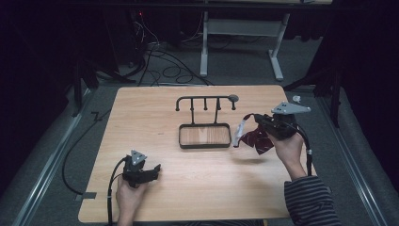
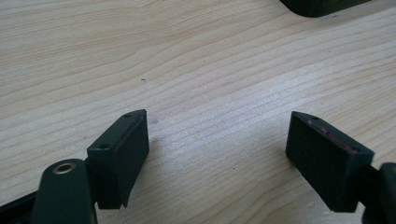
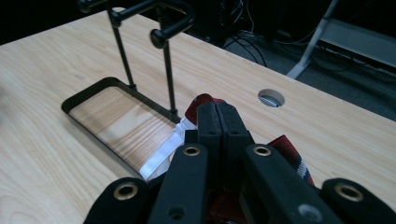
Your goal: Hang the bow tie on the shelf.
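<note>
A dark red patterned bow tie [image 1: 258,140] with a white strap [image 1: 241,129] hangs above the table's right side, and my right gripper [image 1: 258,121] is shut on it. In the right gripper view the closed jaws pinch the red cloth [image 3: 290,151], and the white strap [image 3: 163,156] droops toward the tray. A black hook rack [image 1: 205,100] stands mid-table on a rimmed tray base [image 1: 180,136], just left of the bow tie. My left gripper [image 1: 153,169] rests open near the front left of the table [image 1: 141,122]; its jaws stand wide apart over bare wood [image 2: 217,140].
The rack's posts [image 3: 168,70] and tray rim [image 3: 88,93] sit close ahead of the right gripper. A round cable hole [image 3: 271,98] lies in the table's far right corner. Beyond the table are a desk frame [image 1: 204,42] and floor cables [image 1: 164,70].
</note>
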Action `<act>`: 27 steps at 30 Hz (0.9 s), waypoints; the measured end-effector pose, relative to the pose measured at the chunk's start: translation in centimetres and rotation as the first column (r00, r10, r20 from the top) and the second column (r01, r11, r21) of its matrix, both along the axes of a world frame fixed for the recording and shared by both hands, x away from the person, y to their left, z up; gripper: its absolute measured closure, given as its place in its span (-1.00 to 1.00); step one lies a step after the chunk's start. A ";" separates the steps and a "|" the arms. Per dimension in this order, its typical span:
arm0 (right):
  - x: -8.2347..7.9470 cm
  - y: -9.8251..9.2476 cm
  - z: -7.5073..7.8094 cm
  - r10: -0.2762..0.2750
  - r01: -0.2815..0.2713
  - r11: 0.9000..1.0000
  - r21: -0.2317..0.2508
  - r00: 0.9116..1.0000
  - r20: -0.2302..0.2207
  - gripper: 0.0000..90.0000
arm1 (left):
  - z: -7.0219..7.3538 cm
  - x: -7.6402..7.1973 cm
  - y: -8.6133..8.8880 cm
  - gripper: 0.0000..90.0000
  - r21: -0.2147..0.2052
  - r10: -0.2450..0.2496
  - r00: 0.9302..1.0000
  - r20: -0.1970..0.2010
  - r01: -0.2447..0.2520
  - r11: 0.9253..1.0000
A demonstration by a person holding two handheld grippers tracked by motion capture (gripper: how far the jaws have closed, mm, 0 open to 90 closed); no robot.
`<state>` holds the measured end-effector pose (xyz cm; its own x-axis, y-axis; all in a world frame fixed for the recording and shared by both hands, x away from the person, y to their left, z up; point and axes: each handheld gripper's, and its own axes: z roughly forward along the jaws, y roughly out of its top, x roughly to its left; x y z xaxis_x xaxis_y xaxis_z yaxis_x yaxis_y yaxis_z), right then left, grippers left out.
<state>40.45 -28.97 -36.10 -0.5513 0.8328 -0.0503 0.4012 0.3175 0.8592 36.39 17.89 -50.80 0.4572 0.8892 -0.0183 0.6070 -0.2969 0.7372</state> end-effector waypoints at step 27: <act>-2.7 1.8 -0.5 0.089 -0.090 0.995 0.038 0.996 0.017 1.00 | 0.0 0.0 0.0 -0.51 -0.001 0.000 1.000 0.000 0.000 1.000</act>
